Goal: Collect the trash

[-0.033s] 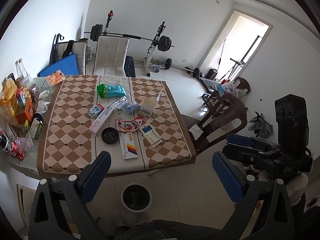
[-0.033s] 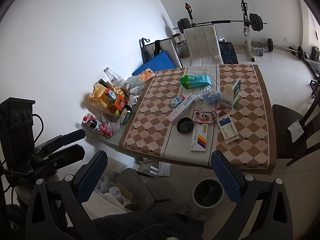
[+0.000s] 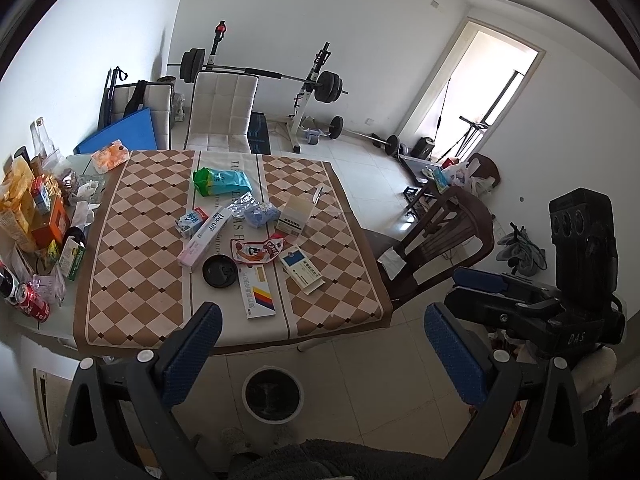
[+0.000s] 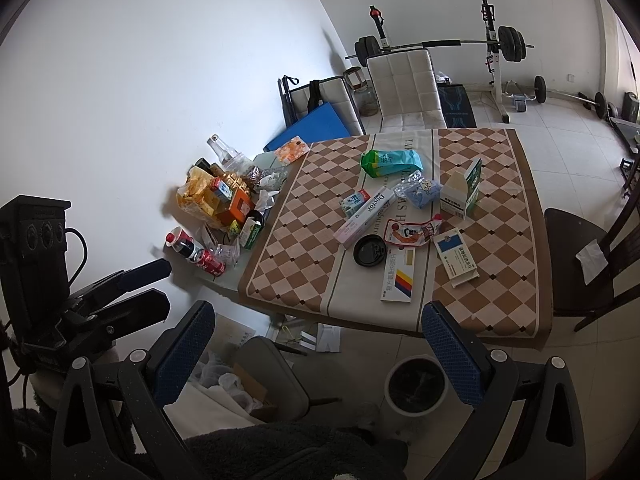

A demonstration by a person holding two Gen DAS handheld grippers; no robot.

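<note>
A table [image 3: 132, 320] under a brown checked cloth [image 3: 132, 240] carries the litter along its pale middle strip. At the far edge lies a green and blue bag [image 3: 222, 181]; nearer the centre lie a long pink toothpaste box [image 3: 205, 236], a crumpled blue wrapper [image 3: 260, 214] and an upright white carton [image 3: 295, 216]. Toward the near edge lie a striped flat box [image 3: 256, 294], a blue and white medicine box [image 3: 301, 270], a red snack wrapper [image 3: 256, 249] and a round black lid [image 3: 218, 272]. A round bin [image 3: 272, 394] stands on the floor just beyond the near edge. The left gripper [image 3: 322, 350] and the right gripper [image 4: 318, 350] both hang spread wide and empty, short of the near edge.
</note>
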